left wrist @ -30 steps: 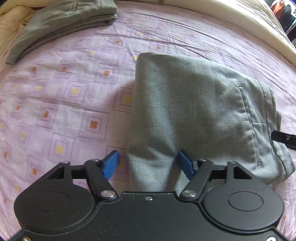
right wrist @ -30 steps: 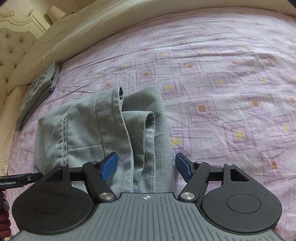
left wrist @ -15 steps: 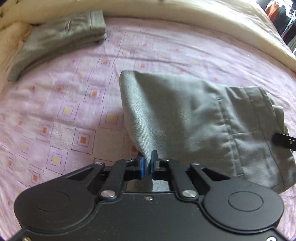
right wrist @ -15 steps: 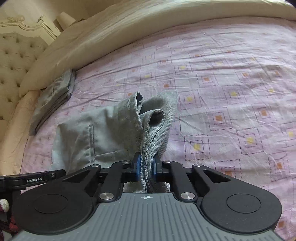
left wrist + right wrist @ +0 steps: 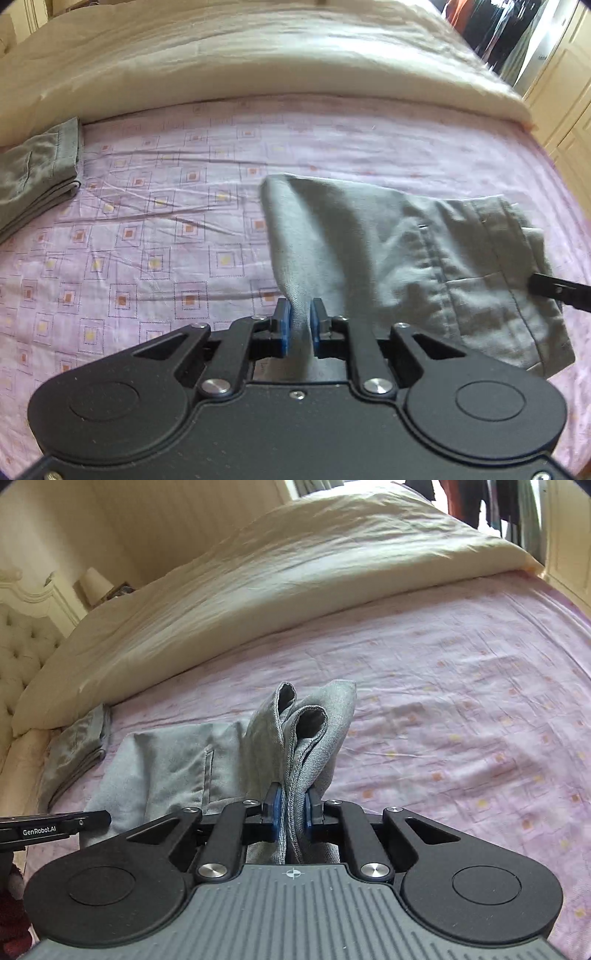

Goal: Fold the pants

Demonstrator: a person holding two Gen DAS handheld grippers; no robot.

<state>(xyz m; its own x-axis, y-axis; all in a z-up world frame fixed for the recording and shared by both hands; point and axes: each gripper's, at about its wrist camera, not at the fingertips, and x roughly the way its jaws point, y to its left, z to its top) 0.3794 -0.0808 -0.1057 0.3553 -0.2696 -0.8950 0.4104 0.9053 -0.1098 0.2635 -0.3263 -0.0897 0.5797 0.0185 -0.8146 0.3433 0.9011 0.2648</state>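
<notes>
— Two grippers are seen over what sort of surface?

— Most of both views is filled by a bed sheet (image 5: 155, 236), lilac and printed with small squares. A cream duvet (image 5: 258, 55) is heaped along its far side, and a padded headboard (image 5: 22, 653) is caught at the left edge of the right wrist view.

— Where are the pants found?

— The grey pants (image 5: 388, 251) are folded into a bundle near the middle of the sheet. The bundle is partly raised off the sheet at the near edge, where it is held from both ends. A second folded garment (image 5: 33, 177), olive grey, is laid well apart on the left, near the duvet.

— How are the pants held?

— The left gripper (image 5: 300, 328) is clenched on a pinched ridge of cloth at the folded end; its jaws have just been opening slightly, yet cloth is pressed between the blue pads (image 5: 283, 328). The right gripper (image 5: 291, 808) is clamped on the stacked leg hems (image 5: 303, 720), which are stood up just beyond the pads; its jaws have also just been opening a little, with cloth gripped between them.
</notes>
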